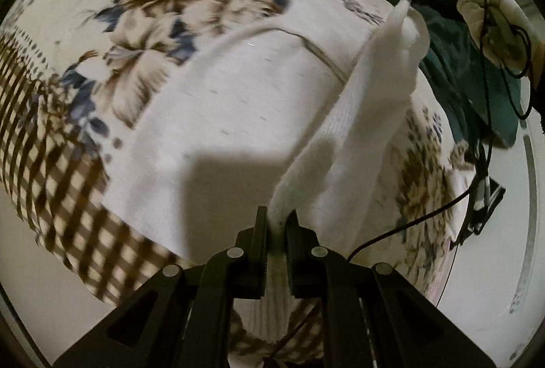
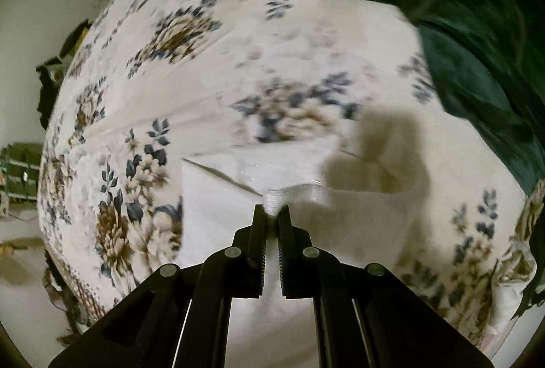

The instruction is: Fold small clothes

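I had the left gripper (image 1: pixel 276 214) pinching the ribbed edge of the white garment (image 1: pixel 238 116), and the right gripper (image 2: pixel 271 209) pinching another edge; the garment hung stretched above the floral bedspread (image 2: pixel 204 78), beside a green cloth (image 2: pixel 460 10).

**White on a flowered sheet**

We see a white garment (image 1: pixel 238 116), faintly flecked with short grey dashes and ribbed at its edge, on a cream bedsheet (image 1: pixel 143 27) printed with brown and slate-blue flowers; its border is a brown-and-cream check. A dark green cloth (image 2: pixel 460 10) lies at the far side. Our grippers are black (image 1: pixel 276 214); a glove is off-white (image 1: pixel 494 24).
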`<state>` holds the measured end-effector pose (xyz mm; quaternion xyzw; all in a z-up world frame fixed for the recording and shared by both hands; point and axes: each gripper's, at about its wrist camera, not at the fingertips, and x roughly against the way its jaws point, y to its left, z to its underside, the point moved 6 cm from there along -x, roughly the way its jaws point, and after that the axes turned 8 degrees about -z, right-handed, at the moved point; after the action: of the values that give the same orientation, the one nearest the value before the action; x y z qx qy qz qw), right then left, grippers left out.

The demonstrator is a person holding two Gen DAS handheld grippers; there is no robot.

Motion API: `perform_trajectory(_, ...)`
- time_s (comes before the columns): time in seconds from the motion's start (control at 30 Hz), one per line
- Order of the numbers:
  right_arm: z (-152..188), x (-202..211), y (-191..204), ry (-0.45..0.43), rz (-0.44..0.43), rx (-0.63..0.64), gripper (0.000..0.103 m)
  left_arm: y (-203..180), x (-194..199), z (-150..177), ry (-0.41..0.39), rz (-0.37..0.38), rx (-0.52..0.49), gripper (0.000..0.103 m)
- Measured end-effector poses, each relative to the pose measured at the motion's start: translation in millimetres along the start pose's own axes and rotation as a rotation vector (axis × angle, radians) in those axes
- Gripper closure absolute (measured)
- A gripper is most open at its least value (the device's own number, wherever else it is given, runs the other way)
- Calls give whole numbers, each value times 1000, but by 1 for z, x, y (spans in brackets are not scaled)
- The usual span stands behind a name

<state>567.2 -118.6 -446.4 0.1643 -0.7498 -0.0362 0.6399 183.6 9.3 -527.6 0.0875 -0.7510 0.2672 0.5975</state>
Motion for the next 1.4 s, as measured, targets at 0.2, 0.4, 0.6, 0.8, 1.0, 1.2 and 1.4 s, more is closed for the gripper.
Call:
perform_trajectory(0.2,-19,-66,69,60,85,76,97,49,-15,-29,44,13,49,97)
perform_trajectory(0.4,-28,-123,104,111,138,94,97,90,-26,-46,82,6,81,97)
perform_trajectory(0.6,-30,-162,120,146,175,92,97,111,-39,-54,123,-3,77,96)
perform_trajectory(0.8,-24,-187,116,220,134,27,91,128,-61,-56,241,27,85,81)
perform_trajectory(1.0,3,-125,88,171,-62,-70,49,132,-37,-112,220,73,70,45)
perform_trajectory(1.2,30,-42,-15,10,35,-179,49,48,-44,-228,103,179,-96,45)
perform_trajectory(1.4,23,-38,-118,-72,2,-382,49,-50,-115,-330,82,217,-224,45)
